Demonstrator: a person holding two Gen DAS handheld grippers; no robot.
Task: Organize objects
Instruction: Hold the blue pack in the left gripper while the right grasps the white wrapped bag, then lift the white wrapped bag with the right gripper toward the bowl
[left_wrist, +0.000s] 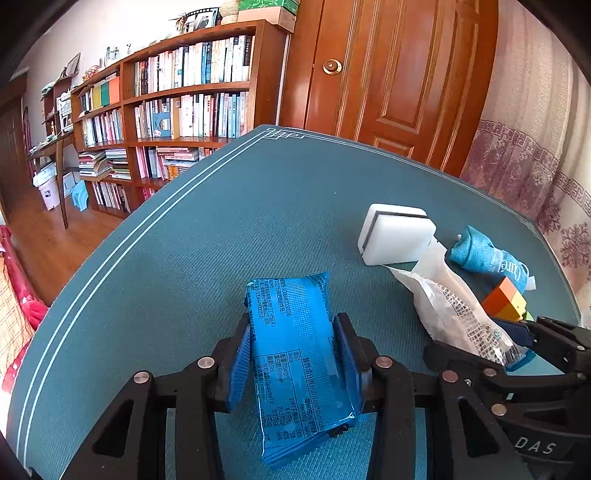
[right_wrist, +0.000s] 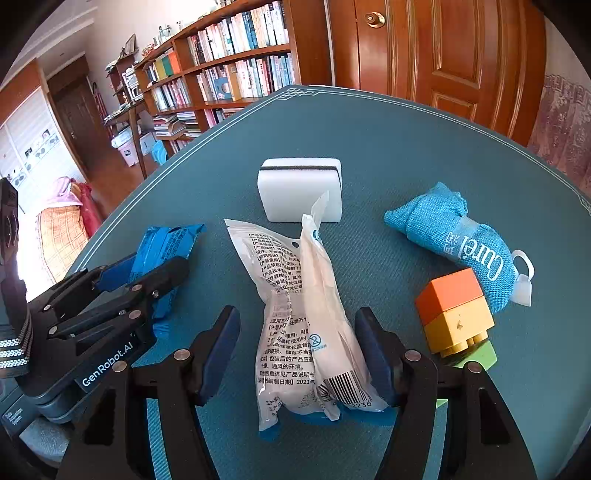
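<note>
**Blue snack packet clamped, white packet straddled**

Blue snack packet (left_wrist: 295, 354) sits pinched in the left gripper (left_wrist: 293, 354) on the teal table (left_wrist: 221, 221). The right gripper (right_wrist: 299, 354) stands apart around one white packet (right_wrist: 295, 314); contact is unclear. One sponge (right_wrist: 301, 192), one blue pouch (right_wrist: 454, 236), one block stack (right_wrist: 454, 314), its green base half hidden.

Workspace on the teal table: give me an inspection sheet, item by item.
Surface: teal table mat, white border lines.
Job's things: blue snack packet; white printed pouch; white sponge; blue Curel cloth bag; orange-yellow toy block.
Clutter: nothing seen.
Tongs: left tongs shut on the packet; right tongs straddle the pouch, left pad clear of it.
Cables: nothing seen.
Surroundings: bookshelf, wooden door.
</note>
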